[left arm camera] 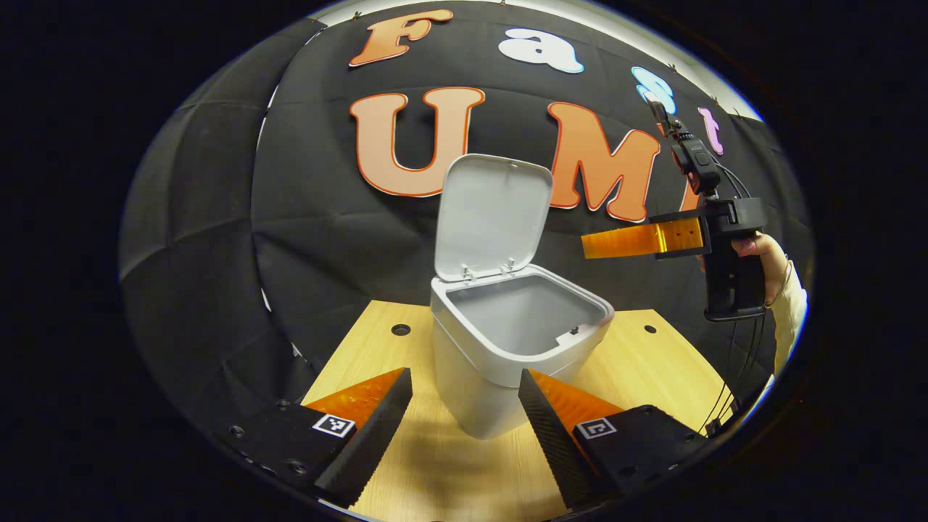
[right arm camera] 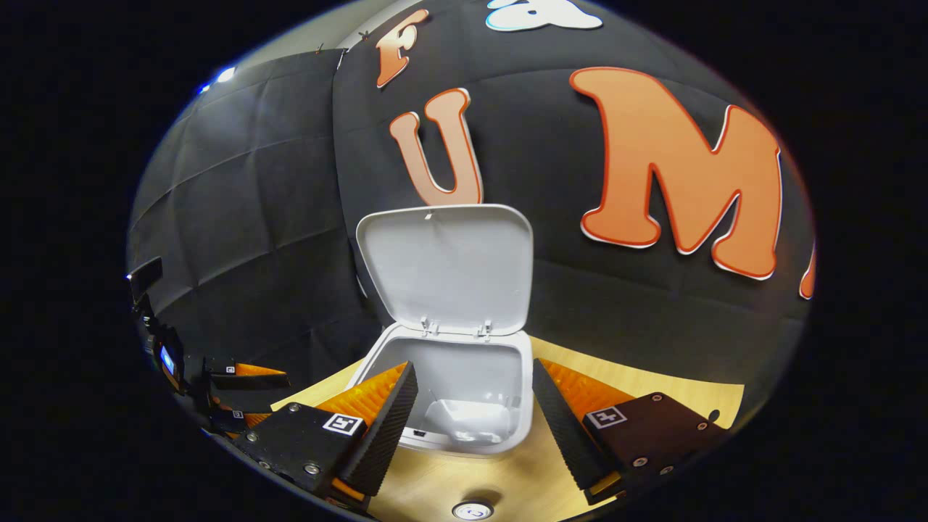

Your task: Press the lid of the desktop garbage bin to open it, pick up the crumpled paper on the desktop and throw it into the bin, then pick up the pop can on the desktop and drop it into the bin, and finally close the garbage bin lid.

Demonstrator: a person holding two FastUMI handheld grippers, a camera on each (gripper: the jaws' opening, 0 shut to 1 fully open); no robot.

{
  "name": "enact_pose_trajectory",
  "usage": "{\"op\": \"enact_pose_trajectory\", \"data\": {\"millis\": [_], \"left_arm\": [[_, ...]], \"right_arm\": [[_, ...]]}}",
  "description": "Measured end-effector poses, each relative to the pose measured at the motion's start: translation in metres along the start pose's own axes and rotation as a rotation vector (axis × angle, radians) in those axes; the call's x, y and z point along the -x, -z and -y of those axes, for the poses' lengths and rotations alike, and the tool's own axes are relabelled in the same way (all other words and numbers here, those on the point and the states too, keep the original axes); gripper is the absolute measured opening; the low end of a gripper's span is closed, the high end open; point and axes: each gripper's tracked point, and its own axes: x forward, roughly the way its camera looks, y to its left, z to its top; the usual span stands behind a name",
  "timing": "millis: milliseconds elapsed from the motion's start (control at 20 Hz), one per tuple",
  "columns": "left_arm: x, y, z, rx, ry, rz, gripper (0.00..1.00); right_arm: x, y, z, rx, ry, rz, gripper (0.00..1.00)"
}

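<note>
The bin (left arm camera: 507,348) is standing on the table (left arm camera: 652,377) at my twelve o'clock, its lid (left arm camera: 493,217) rising upright at the far rim. My left gripper (left arm camera: 464,420) is hovering just before it. My right gripper (right arm camera: 471,428) is hanging above the bin's mouth, at two o'clock from my left. Crumpled paper (right arm camera: 467,420) is lying inside the bin.

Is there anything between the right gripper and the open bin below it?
Nothing visible. The right gripper hangs open over the white plastic bin, whose hinged lid stands upright behind the opening. Crumpled white paper already lies inside.
</note>
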Motion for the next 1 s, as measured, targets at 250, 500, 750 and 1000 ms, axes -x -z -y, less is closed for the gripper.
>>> {"op": "enact_pose_trajectory", "data": {"millis": [250, 500, 750, 1000], "left_arm": [[-0.007, 0.009, 0.042, -0.021, 0.085, -0.027, 0.95], [-0.013, 0.019, 0.087, -0.040, 0.175, -0.051, 0.95], [-0.024, 0.037, 0.134, -0.038, 0.275, -0.095, 0.95], [-0.037, 0.067, 0.178, -0.080, 0.351, -0.151, 0.95]], "right_arm": [[0.044, -0.002, 0.028, 0.002, 0.066, 0.047, 0.95], [0.090, 0.001, 0.060, -0.030, 0.139, 0.089, 0.95], [0.137, 0.010, 0.085, -0.059, 0.198, 0.120, 0.95], [0.171, 0.033, 0.114, -0.094, 0.263, 0.112, 0.95]]}}
